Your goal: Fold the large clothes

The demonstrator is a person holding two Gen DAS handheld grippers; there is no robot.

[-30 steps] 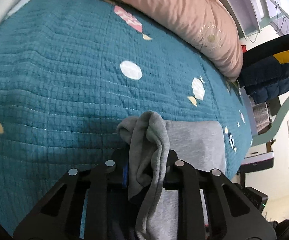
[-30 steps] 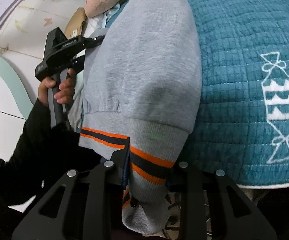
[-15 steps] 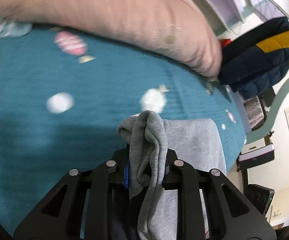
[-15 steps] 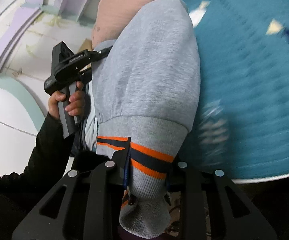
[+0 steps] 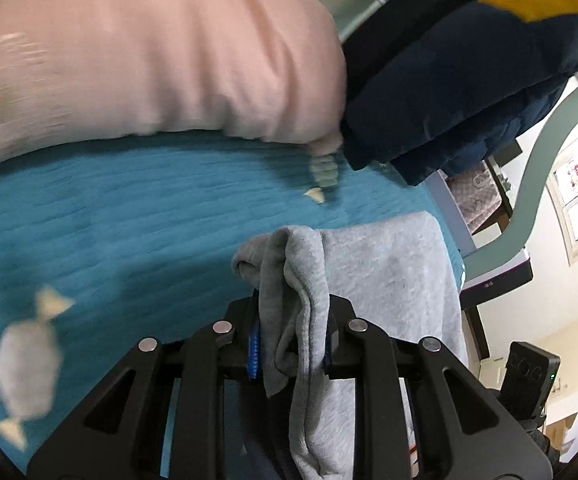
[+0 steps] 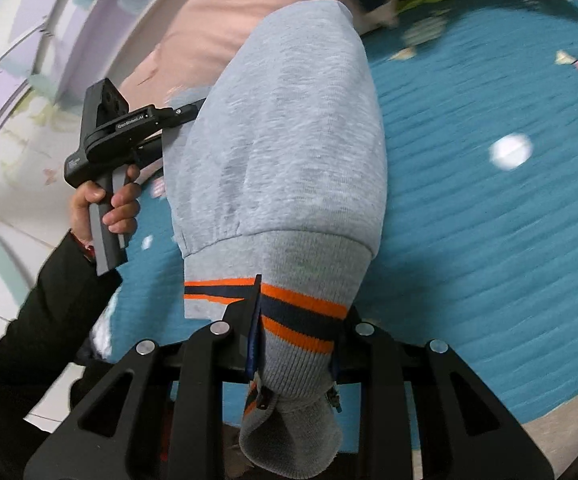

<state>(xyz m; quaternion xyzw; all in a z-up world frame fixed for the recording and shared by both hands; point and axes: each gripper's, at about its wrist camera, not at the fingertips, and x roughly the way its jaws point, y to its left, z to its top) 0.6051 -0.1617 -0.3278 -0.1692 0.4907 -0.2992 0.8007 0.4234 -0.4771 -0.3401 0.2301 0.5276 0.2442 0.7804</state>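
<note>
The teal quilted bedspread [image 5: 137,216], printed with candies, runs up to a pink pillow [image 5: 149,52]. Above it, well short of that pillow, the grey sweatshirt [image 6: 289,140] hangs between the claws: the left claw [image 5: 291,336] pinches a bunched fold, the right claw [image 6: 295,344] the striped hem. Thick cloth could slide out of either pinch mid-carry, or land rumpled.

Left claw [image 5: 291,340] clamped tight; right claw [image 6: 295,344] clamped tight; left hand [image 6: 105,208] gripping handle.

1 grey sweatshirt [image 6: 289,152], 2 grippers [image 5: 289,344] [image 6: 295,336], 1 pink pillow [image 5: 149,60], 1 teal quilt [image 5: 109,220], 1 navy jacket [image 5: 449,80].
</note>
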